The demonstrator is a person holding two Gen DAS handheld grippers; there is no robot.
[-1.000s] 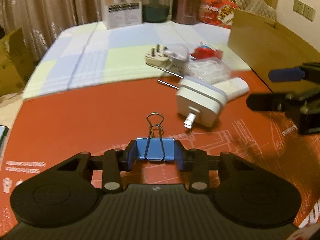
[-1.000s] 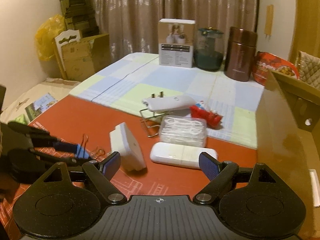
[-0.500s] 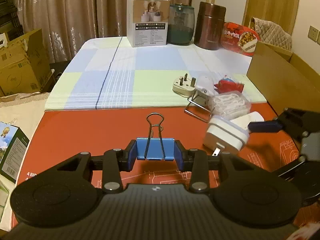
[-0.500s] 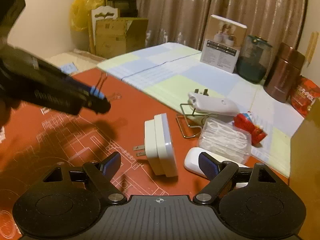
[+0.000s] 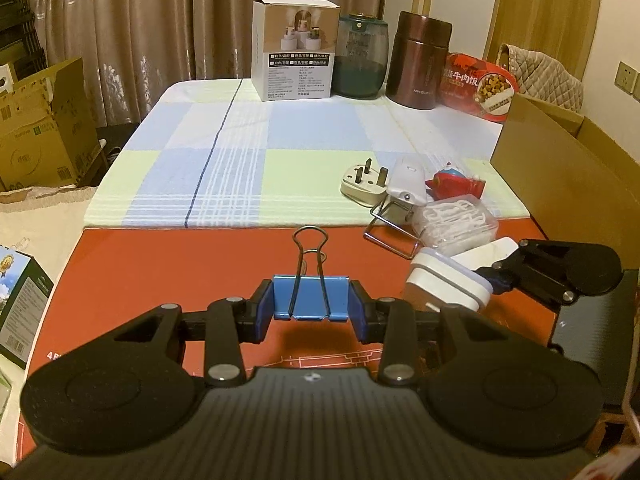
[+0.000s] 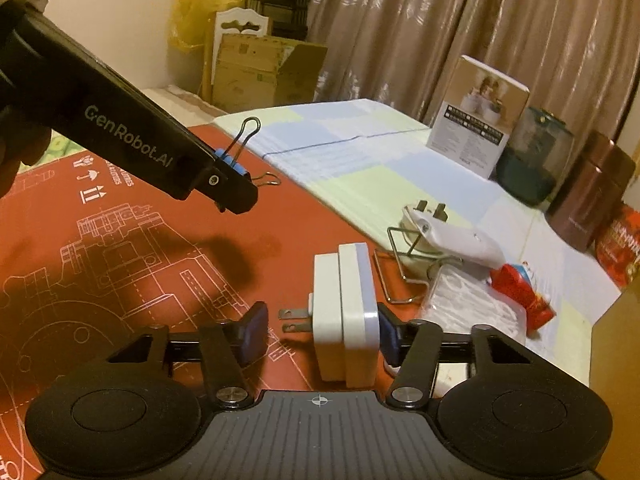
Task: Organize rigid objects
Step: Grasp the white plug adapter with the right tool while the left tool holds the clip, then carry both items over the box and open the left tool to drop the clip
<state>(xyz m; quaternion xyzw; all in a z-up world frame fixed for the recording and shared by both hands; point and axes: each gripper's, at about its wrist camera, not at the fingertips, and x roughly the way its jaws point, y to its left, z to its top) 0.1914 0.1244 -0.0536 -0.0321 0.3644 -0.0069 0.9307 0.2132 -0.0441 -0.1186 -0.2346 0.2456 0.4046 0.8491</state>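
Blue pads of the left gripper [image 5: 311,312] are pressing on the two short ends of a blue binder clip [image 5: 310,297], so the gripper is closed down to the clip's width and is carrying it clear of the red mat [image 5: 160,264]. Its wire handles are pointing forward, away from the gripper, which is probably why the grip sits on the flat steel body: the handles would swing and give no firm hold. Seen from the right wrist, the clip is hanging above the mat with its shadow falling below it.

To the right of it, the right gripper [image 6: 320,334] is standing wide open around a white plug adapter [image 6: 345,316] resting on the mat. Its right pad is sitting against the adapter's outer face, whether touching or just beside I cannot tell, while its left pad is waiting well off the prongs. The wide opening is likely leaving room for those prongs, so nothing is gripped yet.

Just ahead of the right gripper, a clear box of floss picks [image 6: 472,308], a white clip on a wire stand [image 6: 460,236] and a small red toy [image 6: 520,284] are lying close together. Farther right, a cardboard box [image 5: 560,184] is standing open, perhaps where these hard items belong.
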